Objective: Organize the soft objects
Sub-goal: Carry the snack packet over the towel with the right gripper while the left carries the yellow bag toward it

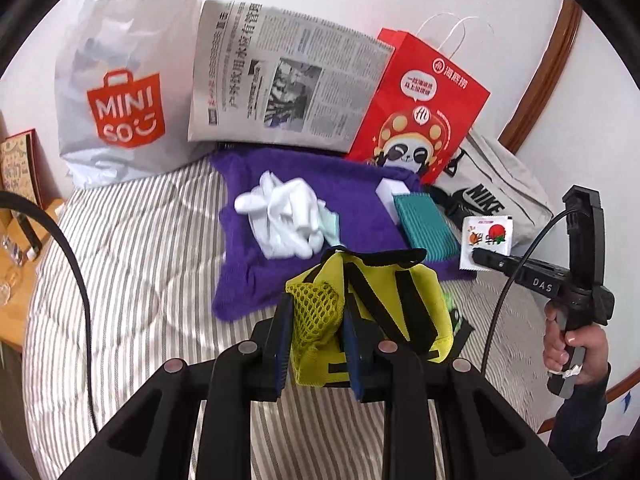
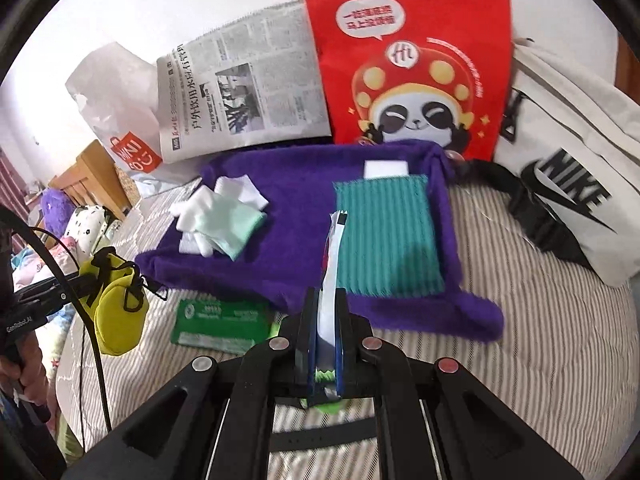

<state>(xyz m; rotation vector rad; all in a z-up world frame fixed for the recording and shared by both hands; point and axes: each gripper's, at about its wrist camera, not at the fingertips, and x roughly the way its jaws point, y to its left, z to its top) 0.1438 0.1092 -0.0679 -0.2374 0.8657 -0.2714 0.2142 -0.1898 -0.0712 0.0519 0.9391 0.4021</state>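
Observation:
A purple towel (image 1: 352, 200) (image 2: 304, 208) lies on the striped bed. On it are a bundle of white and mint socks (image 1: 284, 216) (image 2: 220, 212), a teal ribbed cloth (image 1: 424, 224) (image 2: 384, 240) and a white sponge block (image 1: 394, 192) (image 2: 386, 169). My left gripper (image 1: 316, 320) (image 2: 86, 276) is shut on a yellow mesh pouch (image 1: 372, 308) (image 2: 116, 312), held above the towel's near edge. My right gripper (image 2: 326, 332) (image 1: 478, 257) is shut on a thin white packet (image 2: 334, 256) (image 1: 486, 240), held edge-on over the towel's front.
Against the wall stand a white Miniso bag (image 1: 120, 80), a newspaper (image 1: 288, 80) (image 2: 240, 88) and a red panda paper bag (image 1: 416, 108) (image 2: 412, 60). A white Nike bag (image 1: 496, 188) (image 2: 568, 168) lies to the right. A green packet (image 2: 224, 320) lies on the bed. A wooden nightstand (image 1: 20, 208) stands at the left.

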